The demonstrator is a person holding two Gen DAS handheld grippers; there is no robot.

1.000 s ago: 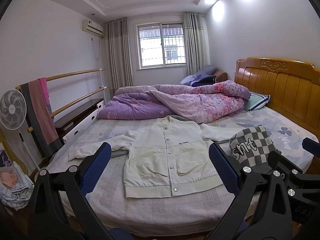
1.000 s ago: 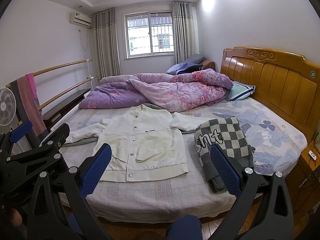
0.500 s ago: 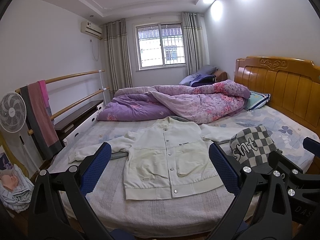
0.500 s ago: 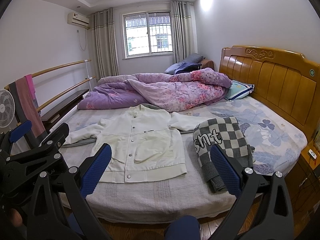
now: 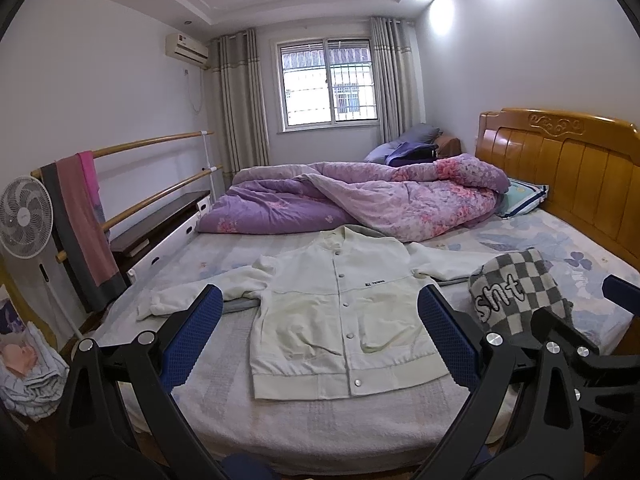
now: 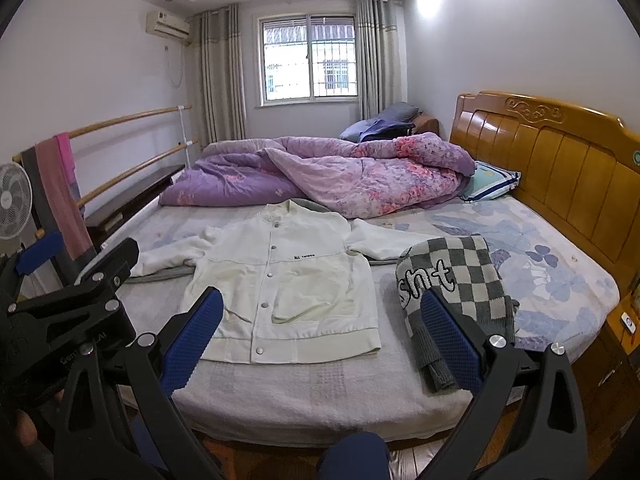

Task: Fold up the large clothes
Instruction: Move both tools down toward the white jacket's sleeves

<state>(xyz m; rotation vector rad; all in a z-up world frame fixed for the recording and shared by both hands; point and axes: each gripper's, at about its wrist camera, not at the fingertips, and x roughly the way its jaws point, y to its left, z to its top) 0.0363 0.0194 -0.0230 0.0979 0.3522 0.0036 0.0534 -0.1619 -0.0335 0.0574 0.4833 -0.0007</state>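
A cream snap-button jacket (image 5: 340, 316) lies flat, front up, on the bed with both sleeves spread out; it also shows in the right wrist view (image 6: 280, 280). A folded grey-and-white checkered sweater (image 5: 516, 288) lies to its right, also in the right wrist view (image 6: 452, 280). My left gripper (image 5: 320, 328) is open and empty, held above the near bed edge in front of the jacket. My right gripper (image 6: 320, 332) is open and empty, between the jacket hem and the sweater.
A crumpled purple floral quilt (image 5: 360, 200) fills the far half of the bed. A wooden headboard (image 5: 560, 160) stands at the right. A fan (image 5: 24, 216) and a rail with hanging cloths (image 5: 80, 216) stand at the left. A pillow (image 6: 488, 184) lies by the headboard.
Both grippers have drifted slightly; the view shifts a little. The jacket and sweater have not moved. Both grippers stay open.
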